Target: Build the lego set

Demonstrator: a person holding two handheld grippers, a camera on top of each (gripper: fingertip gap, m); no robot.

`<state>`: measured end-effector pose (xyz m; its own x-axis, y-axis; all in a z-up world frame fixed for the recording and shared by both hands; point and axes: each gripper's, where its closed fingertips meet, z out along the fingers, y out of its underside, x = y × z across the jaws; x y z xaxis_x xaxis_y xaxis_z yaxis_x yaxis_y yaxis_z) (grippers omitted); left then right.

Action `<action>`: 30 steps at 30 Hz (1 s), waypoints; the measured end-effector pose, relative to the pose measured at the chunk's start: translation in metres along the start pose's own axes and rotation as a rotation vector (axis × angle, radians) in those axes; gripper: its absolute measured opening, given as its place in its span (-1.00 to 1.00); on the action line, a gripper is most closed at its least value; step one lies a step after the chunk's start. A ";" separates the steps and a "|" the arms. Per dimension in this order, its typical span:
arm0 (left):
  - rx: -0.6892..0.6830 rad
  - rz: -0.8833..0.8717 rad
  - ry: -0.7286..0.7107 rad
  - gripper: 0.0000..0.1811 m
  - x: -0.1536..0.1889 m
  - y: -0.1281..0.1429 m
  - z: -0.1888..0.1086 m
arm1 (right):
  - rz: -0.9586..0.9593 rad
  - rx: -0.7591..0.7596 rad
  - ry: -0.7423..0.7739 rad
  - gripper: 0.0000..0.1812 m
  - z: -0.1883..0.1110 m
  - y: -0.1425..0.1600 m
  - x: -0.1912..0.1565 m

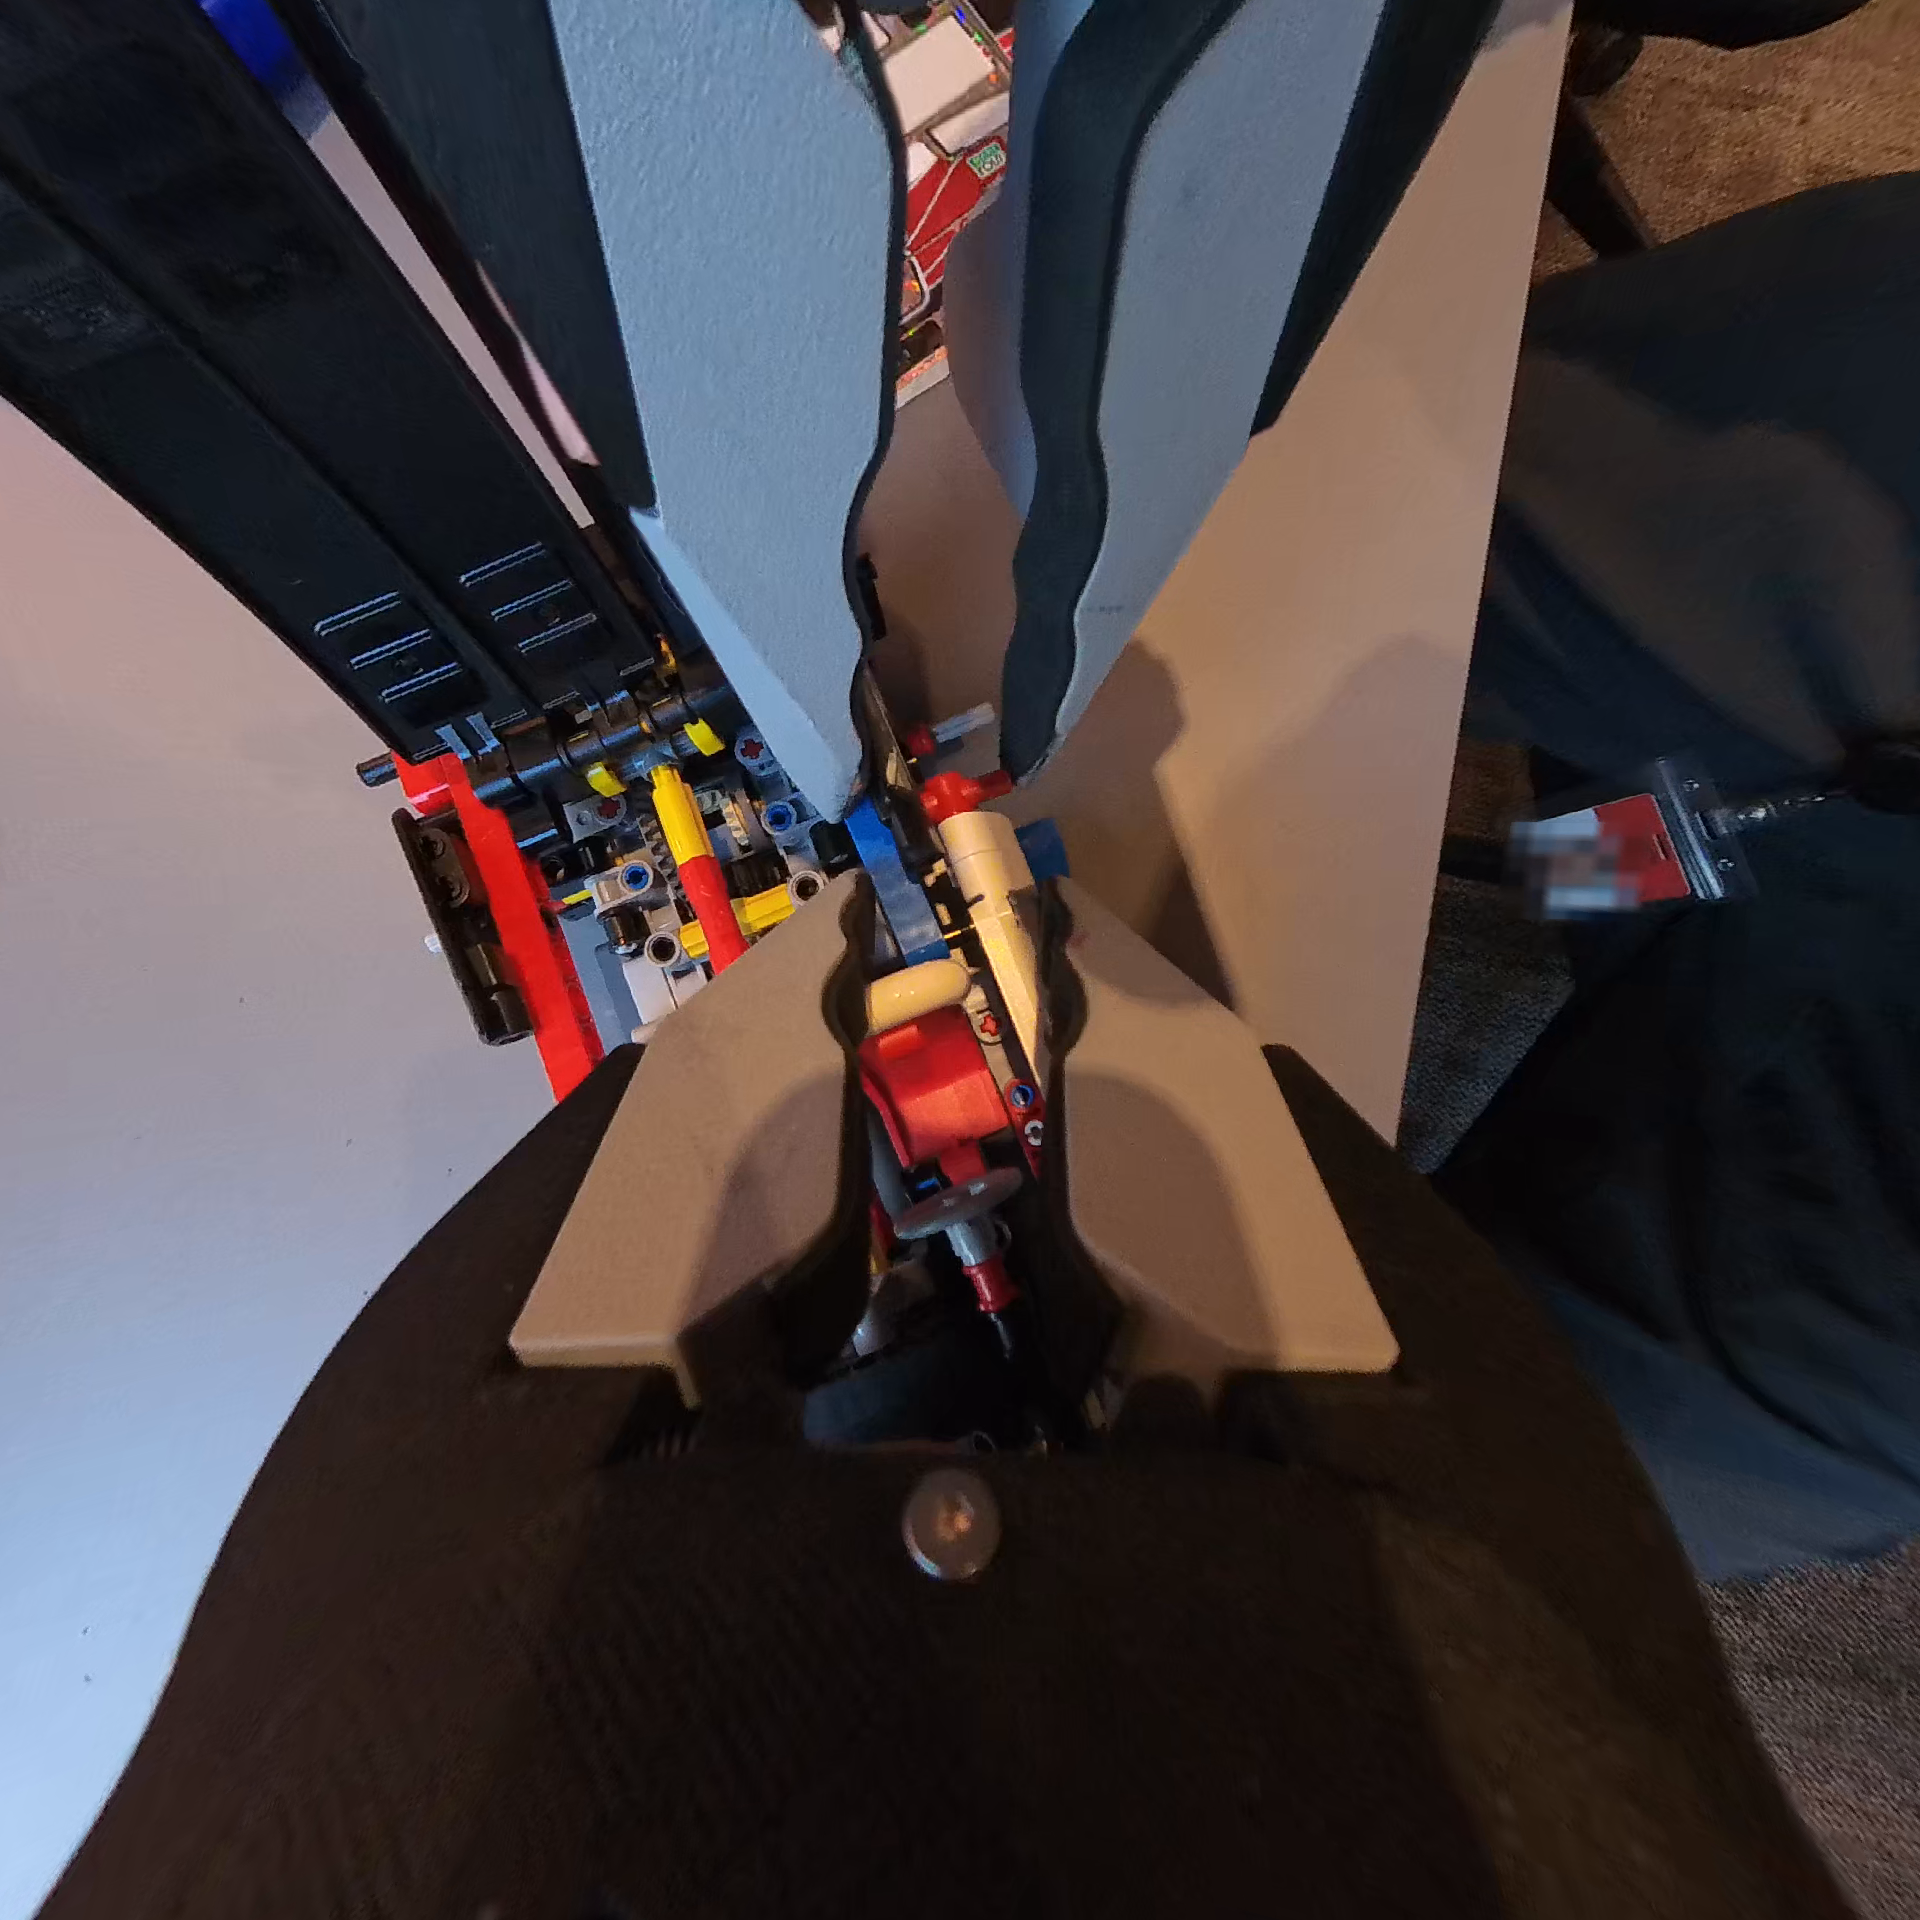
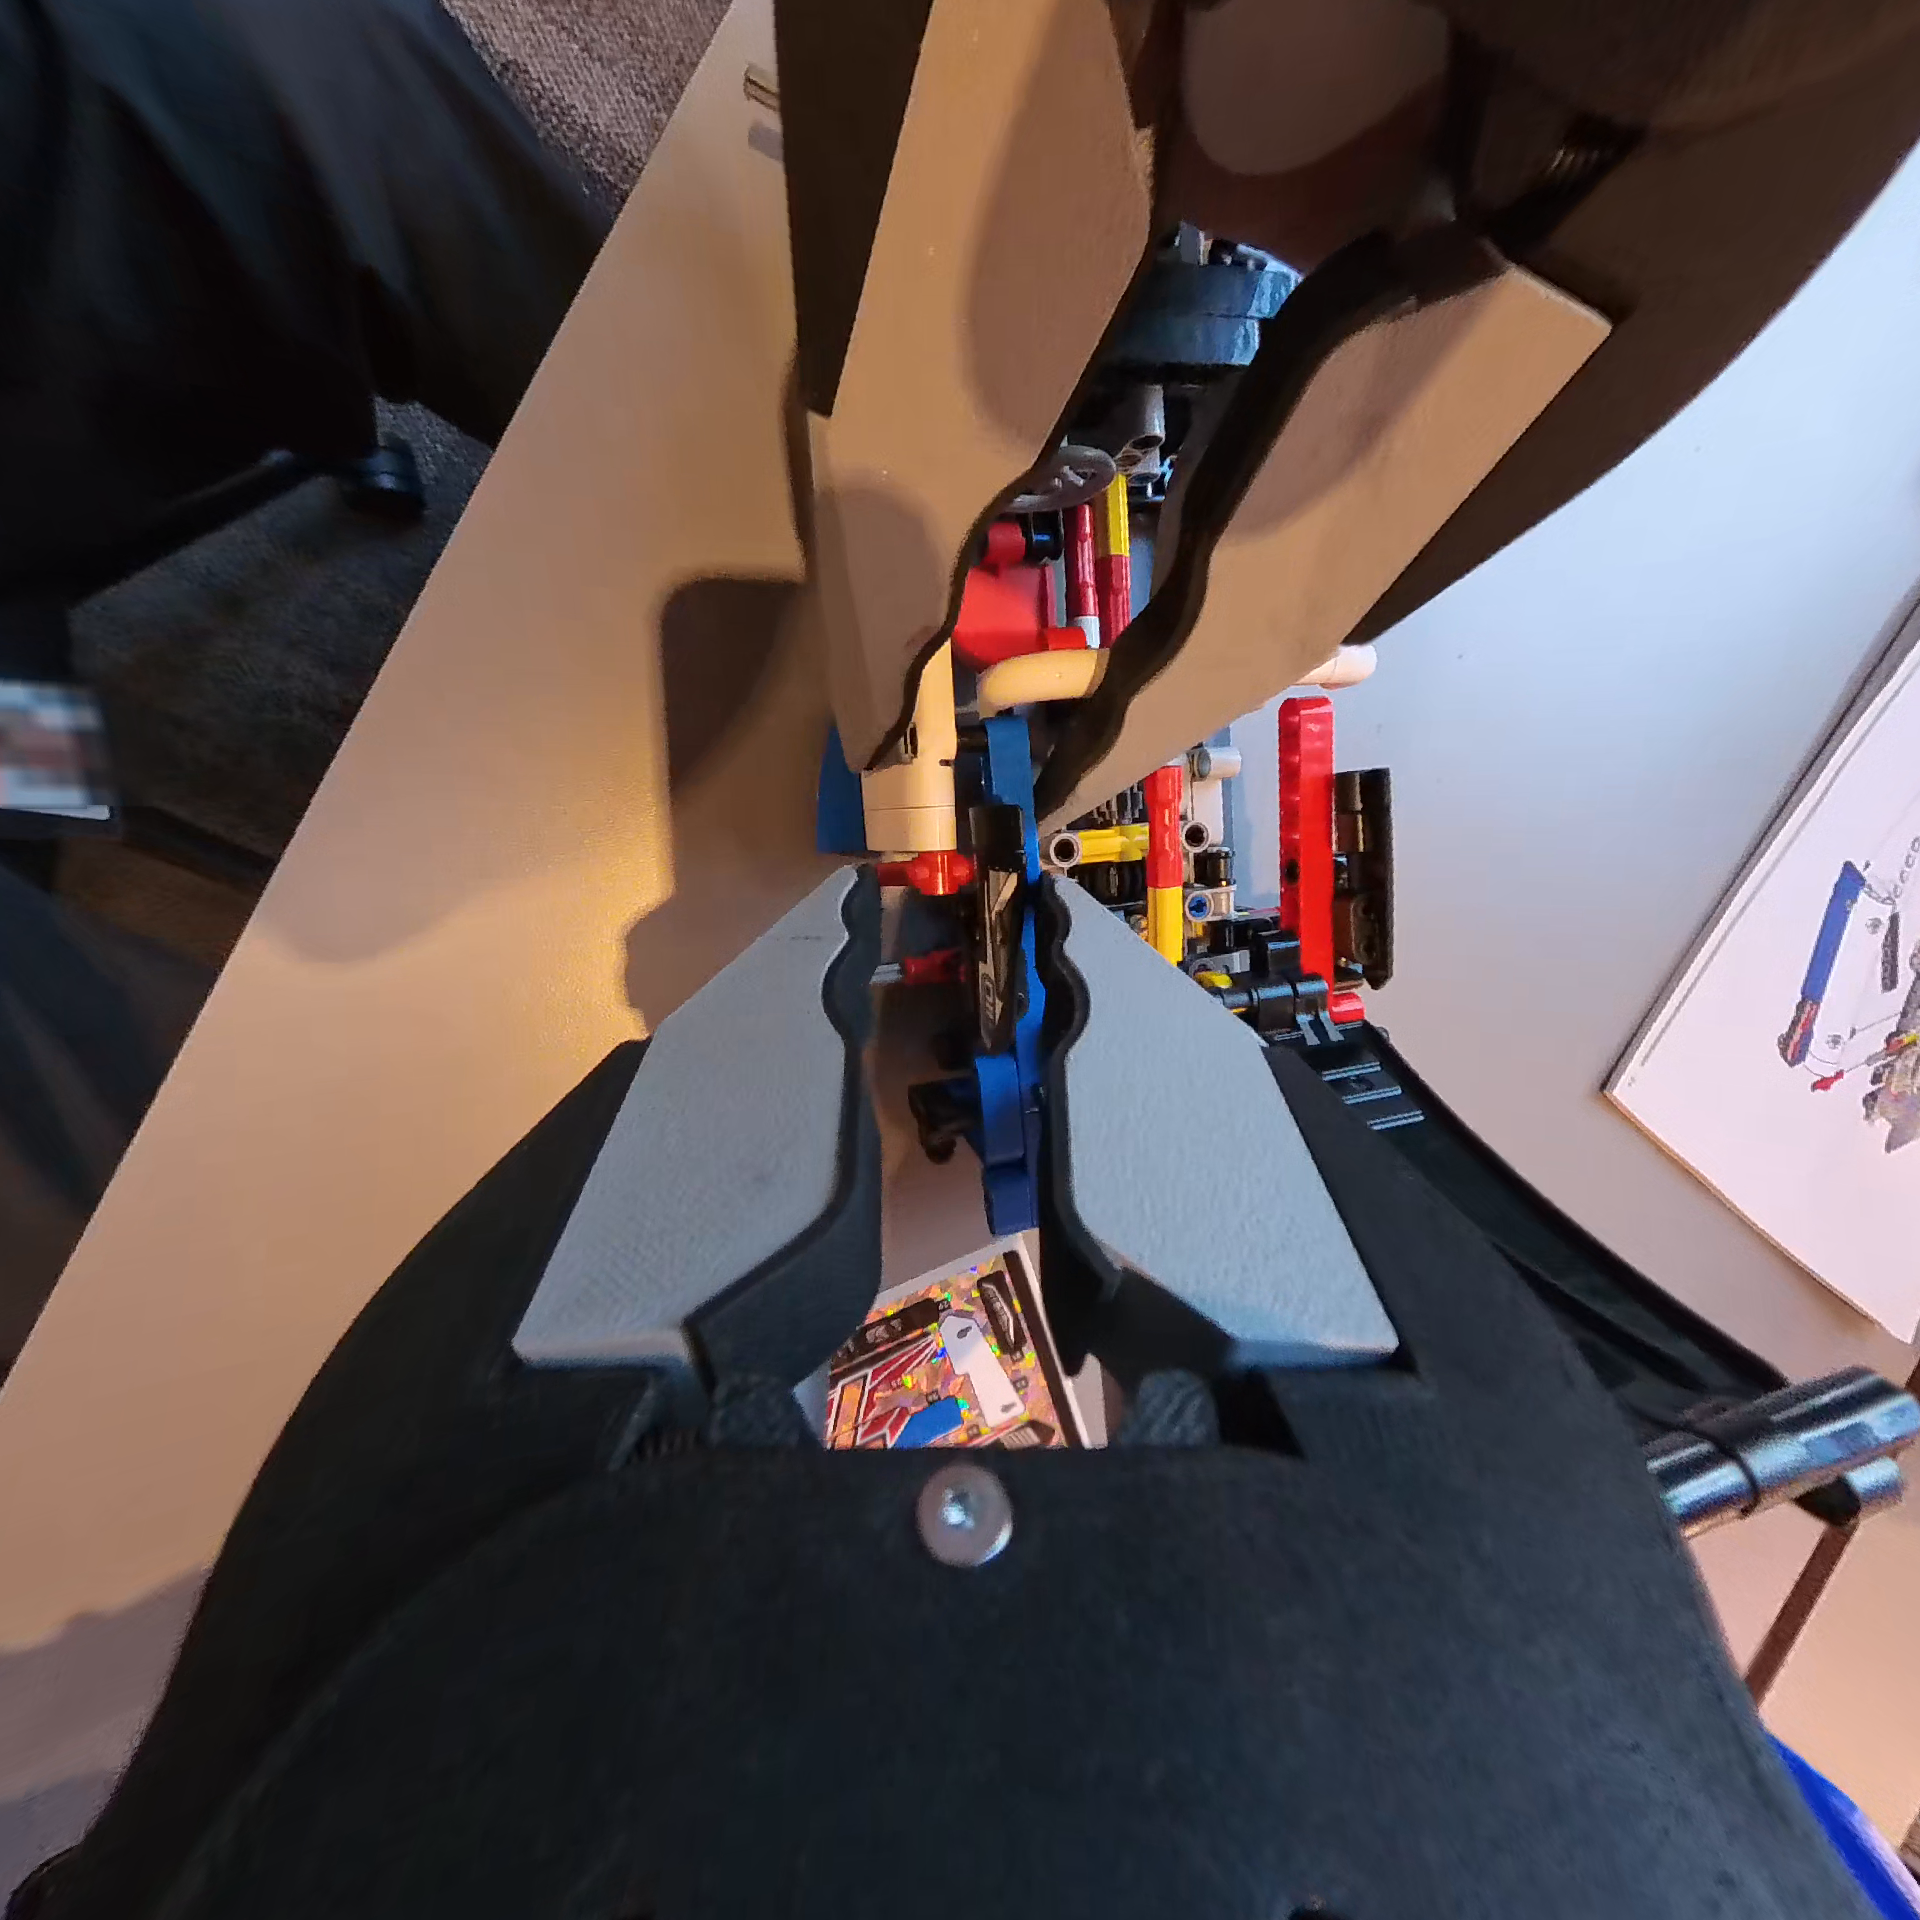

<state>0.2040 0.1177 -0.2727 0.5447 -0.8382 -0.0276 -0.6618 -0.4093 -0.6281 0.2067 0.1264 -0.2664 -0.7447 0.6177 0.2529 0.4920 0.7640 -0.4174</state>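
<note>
the lego model (image 1: 665,883) stands on the white table (image 1: 156,1039), pinned between two opposed grippers. to seat the blue beam (image 2: 1013,1091) well, press squarely and keep the other side braced. the left gripper (image 1: 951,935) is clamped on the model's red-and-white end; the right gripper (image 2: 951,914) reaches from opposite, partly closed, its jaws around the blue beam.
</note>
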 end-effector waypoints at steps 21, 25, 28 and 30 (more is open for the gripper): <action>0.047 -0.027 0.036 -0.70 -0.003 0.000 -0.004 | 0.028 -0.093 -0.102 -0.68 0.006 0.003 0.003; 0.058 -0.032 0.030 -0.70 -0.004 0.000 -0.004 | 0.064 -0.083 -0.131 -0.68 0.006 0.003 0.004; 0.060 -0.033 0.027 -0.70 -0.005 0.000 -0.004 | 0.062 -0.075 -0.127 -0.69 0.007 0.003 0.004; 0.054 -0.027 0.020 -0.70 -0.005 0.001 -0.004 | 0.056 -0.076 -0.126 -0.69 0.007 0.003 0.005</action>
<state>0.1983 0.1203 -0.2698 0.5512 -0.8344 0.0053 -0.6178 -0.4124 -0.6695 0.2011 0.1308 -0.2729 -0.7635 0.6350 0.1173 0.5635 0.7439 -0.3593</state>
